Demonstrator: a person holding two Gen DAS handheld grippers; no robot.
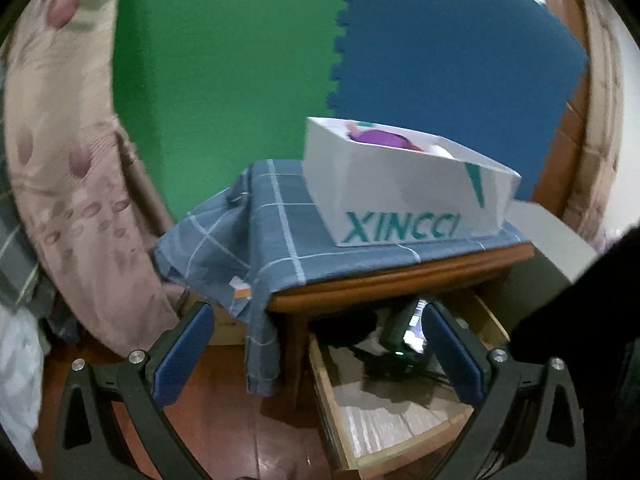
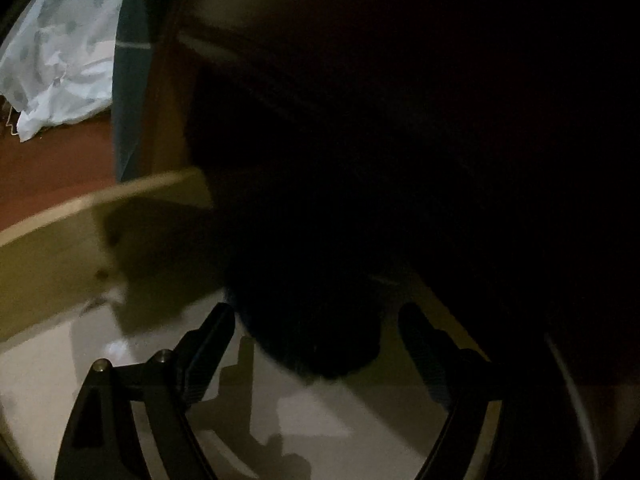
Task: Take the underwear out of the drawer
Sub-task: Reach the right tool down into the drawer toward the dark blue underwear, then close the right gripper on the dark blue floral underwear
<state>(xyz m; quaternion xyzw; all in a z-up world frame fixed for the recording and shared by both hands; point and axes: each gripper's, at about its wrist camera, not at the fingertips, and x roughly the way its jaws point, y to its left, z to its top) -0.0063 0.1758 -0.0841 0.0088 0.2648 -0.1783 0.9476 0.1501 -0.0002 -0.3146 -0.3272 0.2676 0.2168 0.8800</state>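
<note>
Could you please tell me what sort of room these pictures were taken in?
Probably a bedroom. A wooden nightstand stands with its drawer pulled open, patterned bedding hangs beside it, and a checked cloth covers its top.

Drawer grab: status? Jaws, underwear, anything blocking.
Left gripper open, empty, outside the open drawer. Right gripper open inside it, dark underwear between the jaws, not pinched. Nightstand top overhangs the drawer's back.
</note>
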